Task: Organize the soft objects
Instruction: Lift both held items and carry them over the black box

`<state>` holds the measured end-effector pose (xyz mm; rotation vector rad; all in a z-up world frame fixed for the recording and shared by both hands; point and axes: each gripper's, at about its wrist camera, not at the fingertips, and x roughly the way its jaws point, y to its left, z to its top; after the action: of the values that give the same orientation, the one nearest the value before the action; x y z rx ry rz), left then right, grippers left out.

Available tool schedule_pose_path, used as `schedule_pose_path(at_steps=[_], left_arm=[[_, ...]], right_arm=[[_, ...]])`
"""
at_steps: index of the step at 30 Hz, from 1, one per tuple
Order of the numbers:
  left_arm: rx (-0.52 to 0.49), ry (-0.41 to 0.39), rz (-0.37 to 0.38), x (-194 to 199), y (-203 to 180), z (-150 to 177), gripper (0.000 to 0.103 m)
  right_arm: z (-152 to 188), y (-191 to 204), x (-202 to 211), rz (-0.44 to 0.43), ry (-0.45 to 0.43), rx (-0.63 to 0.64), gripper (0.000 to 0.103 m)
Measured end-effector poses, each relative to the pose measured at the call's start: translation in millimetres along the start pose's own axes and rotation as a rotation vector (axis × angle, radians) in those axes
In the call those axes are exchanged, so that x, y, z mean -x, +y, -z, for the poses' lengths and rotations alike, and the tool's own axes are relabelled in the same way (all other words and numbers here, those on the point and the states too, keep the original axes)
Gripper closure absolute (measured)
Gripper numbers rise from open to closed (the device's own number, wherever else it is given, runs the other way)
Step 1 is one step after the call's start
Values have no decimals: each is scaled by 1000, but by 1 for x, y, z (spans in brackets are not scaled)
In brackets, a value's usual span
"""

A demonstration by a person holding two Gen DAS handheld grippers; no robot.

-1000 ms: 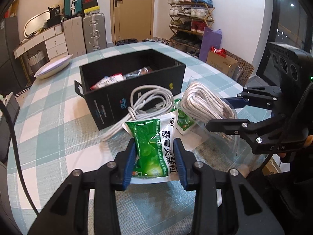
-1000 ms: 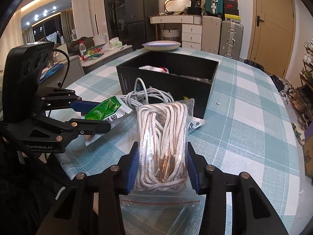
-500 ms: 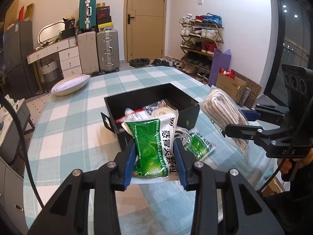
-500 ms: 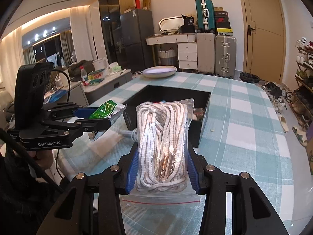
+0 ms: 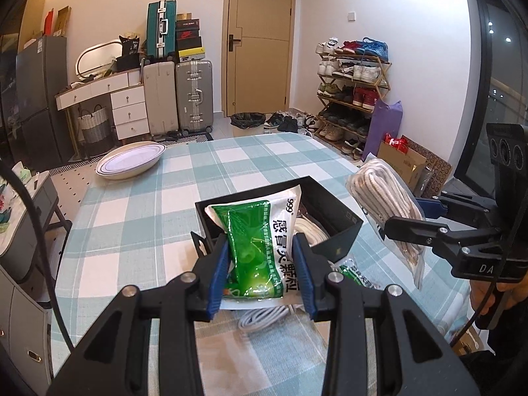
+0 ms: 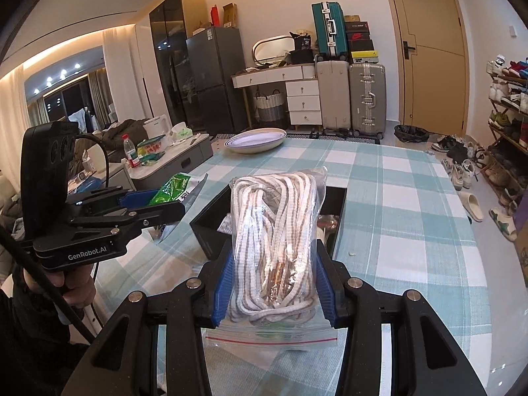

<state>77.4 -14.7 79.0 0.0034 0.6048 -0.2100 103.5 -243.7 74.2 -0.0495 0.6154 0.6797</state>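
Left gripper [image 5: 260,270] clamps a green-and-white sachet [image 5: 255,247] between its blue-padded fingers [image 5: 218,277], holding it upright in the air on the near side of the black box [image 5: 333,213]; the sachet's upper edge overlaps the box opening in the left wrist view. Right gripper [image 6: 274,283] is closed on a clear zip bag of white cord [image 6: 275,241], the bag squeezed between both blue pads [image 6: 222,283] with its red-lined seal hanging below them, raised just in front of the box [image 6: 204,227]. Seen from the left wrist, the same bag [image 5: 386,198] hangs to the right of the box, gripped by the right gripper [image 5: 412,214]. Seen from the right wrist, the left gripper [image 6: 155,203] and its sachet [image 6: 175,188] sit to the left of the box. Inside the box, a white coil [image 5: 310,231] and some packets are partly visible. On the checked tablecloth [image 5: 148,217], near the box's front corner, lie a second green sachet [image 5: 356,277] and a loose white cable [image 5: 264,318], both partly hidden behind the left gripper. Beyond the box, at the far end of the table, rests a shallow white dish [image 5: 130,164]. Against the far wall behind the dish stand suitcases [image 5: 193,95].
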Motion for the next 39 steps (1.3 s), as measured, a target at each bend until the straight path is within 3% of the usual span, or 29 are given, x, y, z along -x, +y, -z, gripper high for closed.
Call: schedule_pose_path(at_steps=[18,39], left_arm=[[6,35,-25,-44,4,-13,66],[-9,103,-47,-94,0,-17,66]], right_arm=[[-19,-11,-34,25,8,-36,58],[-31,-14,-97,133,99,94,58]])
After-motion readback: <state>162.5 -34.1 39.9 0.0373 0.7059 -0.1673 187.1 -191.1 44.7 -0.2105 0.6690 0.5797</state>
